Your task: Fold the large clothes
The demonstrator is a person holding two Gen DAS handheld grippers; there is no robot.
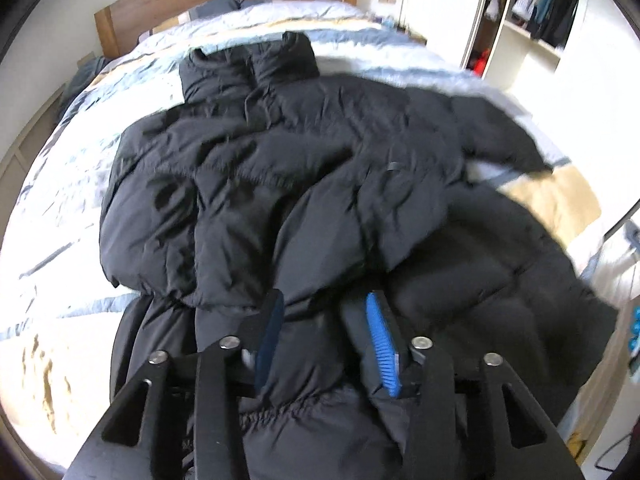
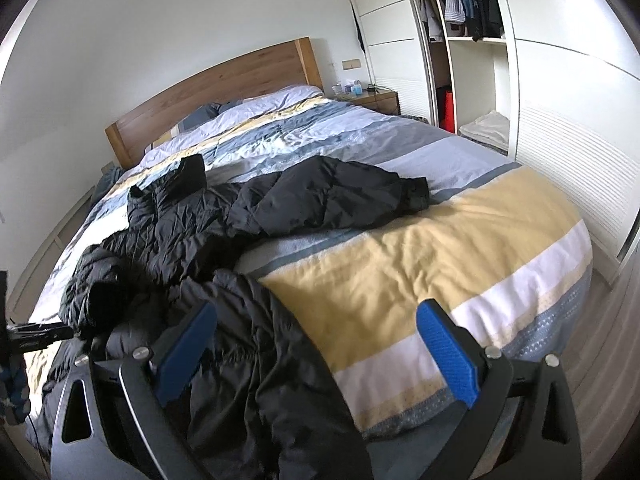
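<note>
A black puffer jacket [image 1: 280,160] lies spread on the bed, collar [image 1: 248,64] toward the headboard. Its lower part is doubled up over the body, and that fold sits just ahead of my left gripper [image 1: 325,296]. The left gripper's blue pads [image 1: 380,344] stand apart, with jacket fabric bulging between them and not pinched. In the right wrist view the jacket [image 2: 200,220] lies crumpled, one sleeve [image 2: 340,196] stretched to the right. My right gripper [image 2: 316,308] is wide open over the jacket's near edge and the duvet, gripping nothing.
The bed carries a striped blue, white and yellow duvet [image 2: 440,248] and has a wooden headboard [image 2: 220,88]. An open wardrobe [image 2: 472,40] with hanging clothes stands to the right, a nightstand [image 2: 372,100] beside the bed. A person's gloved hand [image 2: 12,384] shows at the left edge.
</note>
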